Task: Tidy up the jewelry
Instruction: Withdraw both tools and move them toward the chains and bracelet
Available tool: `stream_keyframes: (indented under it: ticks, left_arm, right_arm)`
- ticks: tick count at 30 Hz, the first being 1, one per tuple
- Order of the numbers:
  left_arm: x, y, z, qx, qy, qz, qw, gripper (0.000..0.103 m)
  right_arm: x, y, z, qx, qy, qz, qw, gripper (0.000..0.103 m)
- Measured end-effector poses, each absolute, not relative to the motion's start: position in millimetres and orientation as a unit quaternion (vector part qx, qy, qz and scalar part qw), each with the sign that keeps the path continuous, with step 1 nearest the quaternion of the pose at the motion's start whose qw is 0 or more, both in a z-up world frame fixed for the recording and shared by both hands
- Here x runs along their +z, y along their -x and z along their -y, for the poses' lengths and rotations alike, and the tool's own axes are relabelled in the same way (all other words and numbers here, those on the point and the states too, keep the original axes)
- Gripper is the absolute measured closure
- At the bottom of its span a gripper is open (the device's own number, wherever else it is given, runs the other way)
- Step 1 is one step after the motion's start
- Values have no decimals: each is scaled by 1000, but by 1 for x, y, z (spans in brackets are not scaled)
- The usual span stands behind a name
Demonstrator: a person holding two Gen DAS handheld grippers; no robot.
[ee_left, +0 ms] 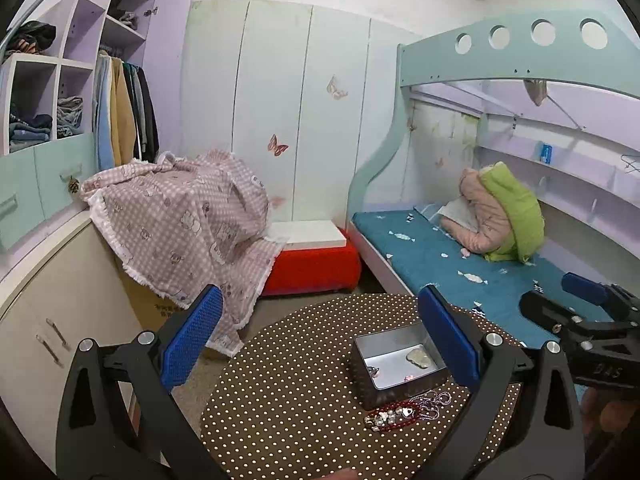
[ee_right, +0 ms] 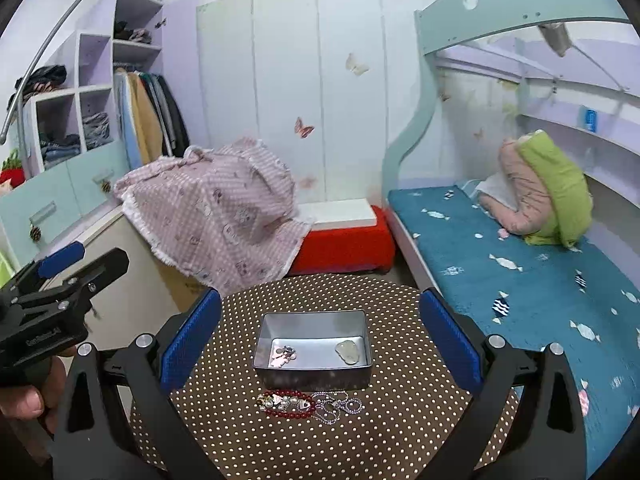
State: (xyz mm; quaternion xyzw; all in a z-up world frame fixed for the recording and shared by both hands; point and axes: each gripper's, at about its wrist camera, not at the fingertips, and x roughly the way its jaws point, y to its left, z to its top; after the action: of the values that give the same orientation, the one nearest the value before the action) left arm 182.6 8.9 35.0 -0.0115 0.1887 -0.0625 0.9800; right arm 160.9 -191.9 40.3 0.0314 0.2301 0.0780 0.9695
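Looking along the left gripper (ee_left: 320,344), its two black arms end in blue, dimpled rubber pads spread wide with nothing between them. Below sits a round table (ee_left: 280,400) covered in brown cloth with pale polka dots. On it rests a rectangular metal tin (ee_left: 384,364), open, smooth and grey inside, holding a pale flat stone pendant (ee_left: 418,359) and small charms (ee_left: 374,371). Just in front of the tin lie a dark red beaded bracelet (ee_left: 394,416) and a silvery chain (ee_left: 434,400), touching each other. The right gripper (ee_left: 576,320) shows at the right edge.

From the right gripper (ee_right: 320,344), its blue textured pads also stand wide apart and empty. The tin (ee_right: 314,374) sits centred, pendant (ee_right: 350,352) at its right, charms (ee_right: 285,354) at its left. Bracelet (ee_right: 286,402) and chain (ee_right: 336,404) lie before it. A hand (ee_right: 28,396) holds the left gripper (ee_right: 60,276) at the left.
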Motion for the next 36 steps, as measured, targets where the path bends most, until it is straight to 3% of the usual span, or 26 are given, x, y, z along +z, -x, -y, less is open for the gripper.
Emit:
stream_keyframes:
  ticks: [22, 36]
  left_arm:
    - [11, -137, 21, 76, 26, -201, 976, 5]
    - [-36, -171, 23, 18, -3, -251, 968, 5]
  right_arm:
    - [43, -167, 226, 207, 10, -227, 952, 7]
    - [-13, -167, 244, 146, -16, -294, 945, 7]
